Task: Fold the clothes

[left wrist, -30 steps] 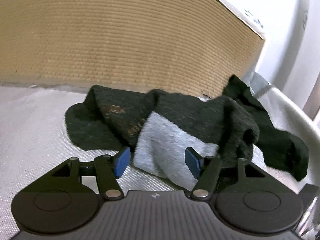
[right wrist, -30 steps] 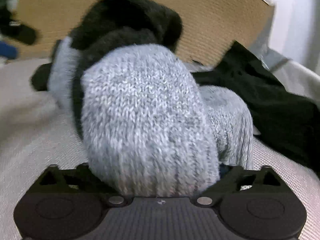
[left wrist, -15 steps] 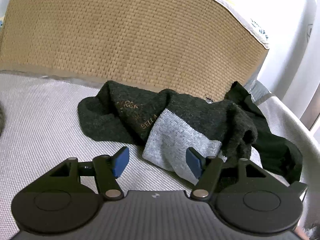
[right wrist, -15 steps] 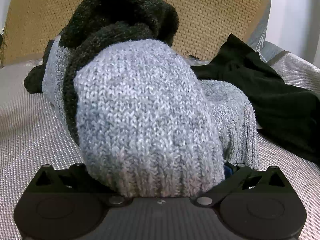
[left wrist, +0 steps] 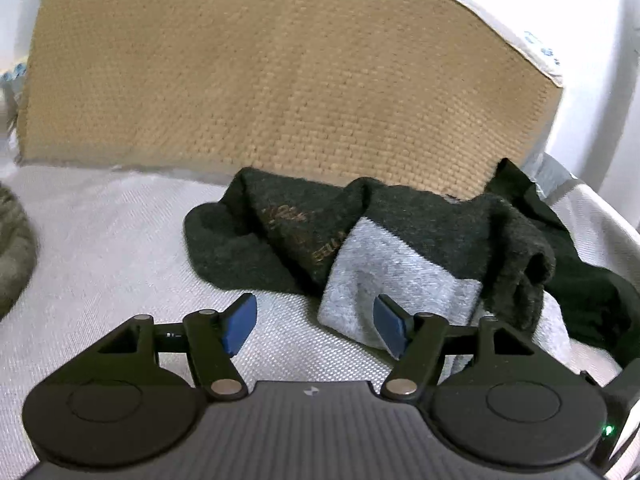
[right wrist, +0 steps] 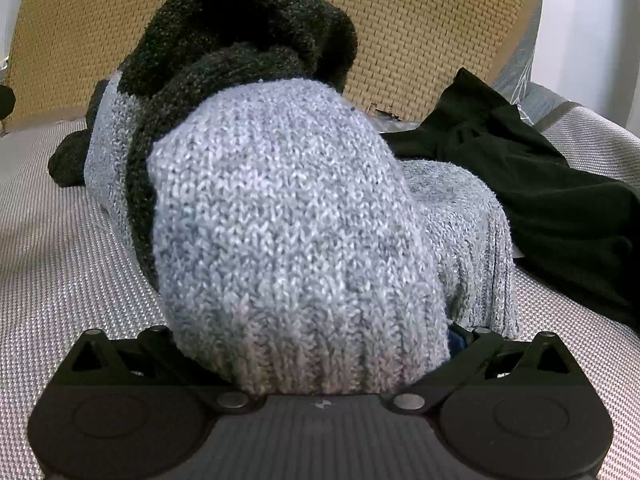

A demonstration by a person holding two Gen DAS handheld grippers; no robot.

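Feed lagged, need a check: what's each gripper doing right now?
Left gripper: open, holding nothing.
Right gripper: pads hidden by the grey sock bunched between its fingers; grip cannot be told.

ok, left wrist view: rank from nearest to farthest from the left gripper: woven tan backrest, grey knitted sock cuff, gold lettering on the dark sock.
Measured from the left gripper, jaws open:
1. Grey knitted sock cuff, just ahead, by the right-hand finger.
2. Gold lettering on the dark sock, beyond it, slightly left.
3. Woven tan backrest, upright behind everything.
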